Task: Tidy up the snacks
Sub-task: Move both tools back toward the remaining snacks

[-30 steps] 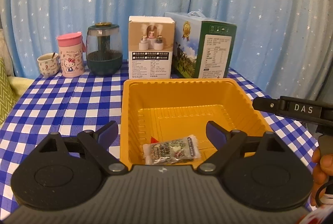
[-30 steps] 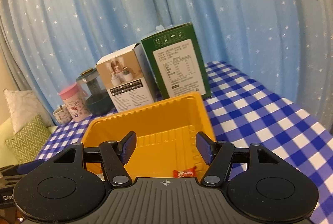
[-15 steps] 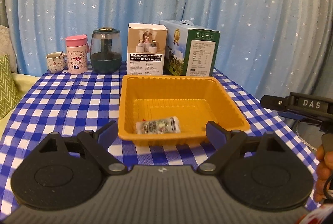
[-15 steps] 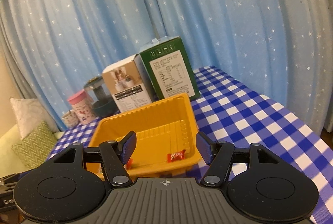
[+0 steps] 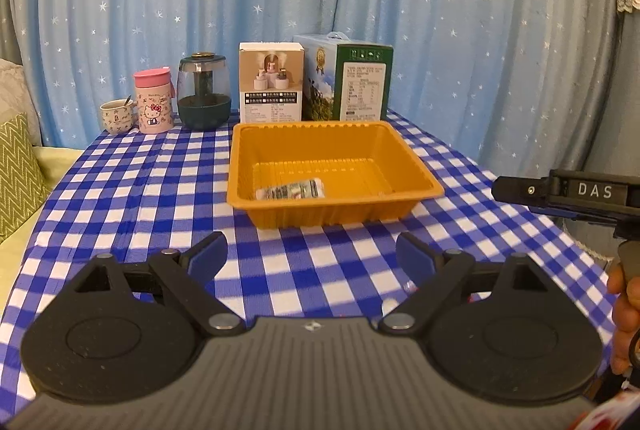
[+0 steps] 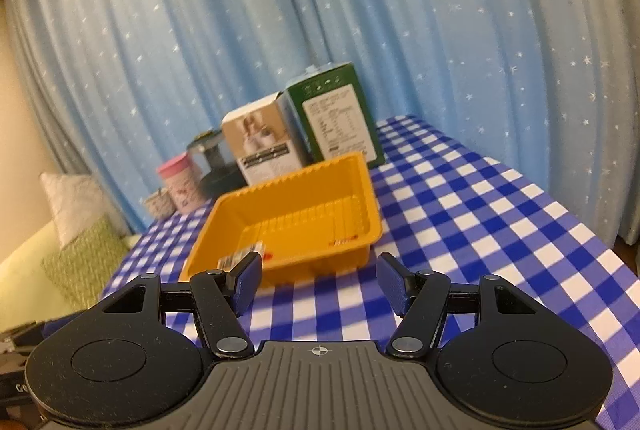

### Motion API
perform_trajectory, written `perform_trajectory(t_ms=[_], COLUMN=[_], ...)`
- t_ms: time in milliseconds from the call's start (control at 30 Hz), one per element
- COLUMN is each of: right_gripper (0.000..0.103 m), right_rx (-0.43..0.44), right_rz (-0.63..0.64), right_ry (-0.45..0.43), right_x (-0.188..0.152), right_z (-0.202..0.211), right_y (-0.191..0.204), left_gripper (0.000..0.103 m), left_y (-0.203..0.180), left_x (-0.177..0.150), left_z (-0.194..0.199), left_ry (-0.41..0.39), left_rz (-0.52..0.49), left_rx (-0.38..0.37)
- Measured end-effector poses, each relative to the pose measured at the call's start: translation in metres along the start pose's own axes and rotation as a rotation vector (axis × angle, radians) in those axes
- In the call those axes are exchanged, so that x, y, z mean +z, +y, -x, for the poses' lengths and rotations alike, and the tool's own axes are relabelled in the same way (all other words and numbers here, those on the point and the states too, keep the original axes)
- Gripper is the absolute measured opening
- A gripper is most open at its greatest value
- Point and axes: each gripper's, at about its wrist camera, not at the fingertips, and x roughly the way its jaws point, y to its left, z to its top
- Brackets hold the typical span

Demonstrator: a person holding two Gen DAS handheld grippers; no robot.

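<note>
Two snack packets (image 5: 291, 189) in orange tray (image 5: 336, 205), beyond empty left hand-held gripper (image 5: 311, 255)

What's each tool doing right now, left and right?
Left tool: open, holding nothing.
Right tool: open, holding nothing.

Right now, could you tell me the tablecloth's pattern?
Blue-and-white check tablecloth; clearest in the left wrist view.

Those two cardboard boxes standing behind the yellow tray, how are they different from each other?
The white box is shorter and pictures small bottle-like items on a beige panel; the green box is taller, with a landscape scene and a gold seal. The green box has a carry handle on top; the white box has none that I can see. Both stand upright, side by side, behind the yellow tray on the checked tablecloth.
</note>
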Motion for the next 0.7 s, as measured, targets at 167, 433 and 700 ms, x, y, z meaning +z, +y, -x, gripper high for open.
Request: perform_trajectory(t_ms=[167,433,700], right_gripper=[0.064,0.063,0.063], right_rx=[-0.016,-0.011,0.07], right_rz=[0.021,0.067,0.171], right_ry=[0.024,0.092,0.145], right_x=[-0.025,-0.057,-0.07], right_z=[0.016,0.027,0.013], right_y=[-0.007,-0.015,0.008], left_gripper=[0.09,0.09,0.09], left_y=[-0.002,0.006,0.01], left_x=[-0.021,-0.053,-0.06], left_z=[0.014,0.022,0.019], left_ry=[0.015,0.08,0.105], left_rz=[-0.01,0.029,0.032], left_rx=[0.0,0.012,0.031])
